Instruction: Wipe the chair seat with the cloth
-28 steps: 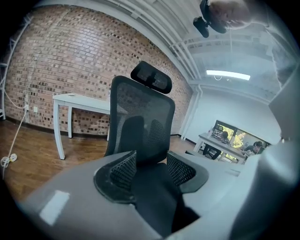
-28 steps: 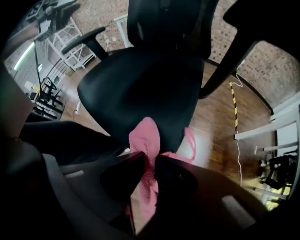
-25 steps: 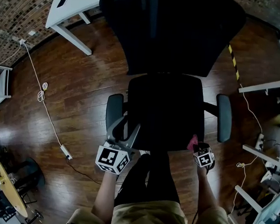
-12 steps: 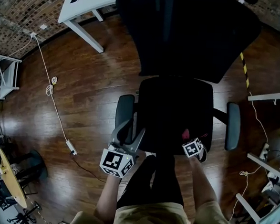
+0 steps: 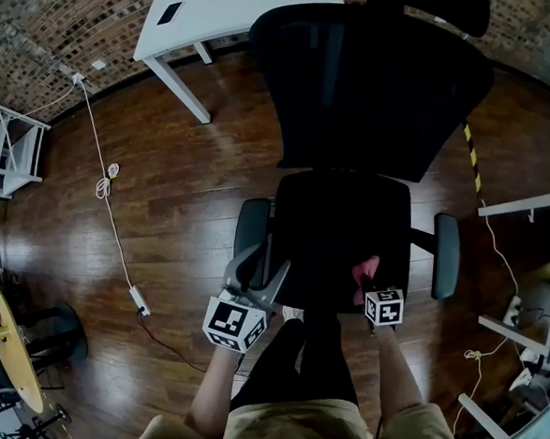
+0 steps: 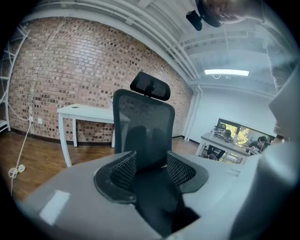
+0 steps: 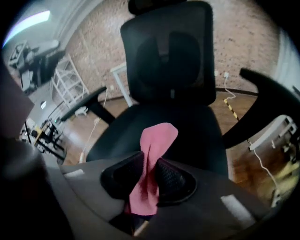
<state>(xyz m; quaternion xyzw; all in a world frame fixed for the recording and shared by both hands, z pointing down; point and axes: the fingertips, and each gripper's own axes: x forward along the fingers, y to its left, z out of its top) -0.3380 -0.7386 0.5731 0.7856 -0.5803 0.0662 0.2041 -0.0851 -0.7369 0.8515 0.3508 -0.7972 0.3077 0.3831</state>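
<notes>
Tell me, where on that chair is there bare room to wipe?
The black seat is bare from the backrest to its front edge, between the armrests. Crowding is only at the front: the right gripper holds the pink cloth over the front right corner, the open left gripper sits beside the front left one.

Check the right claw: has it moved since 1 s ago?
Yes. The right claw, shut on the pink cloth, has shifted left along the front of the black chair seat, away from the black right armrest.
</notes>
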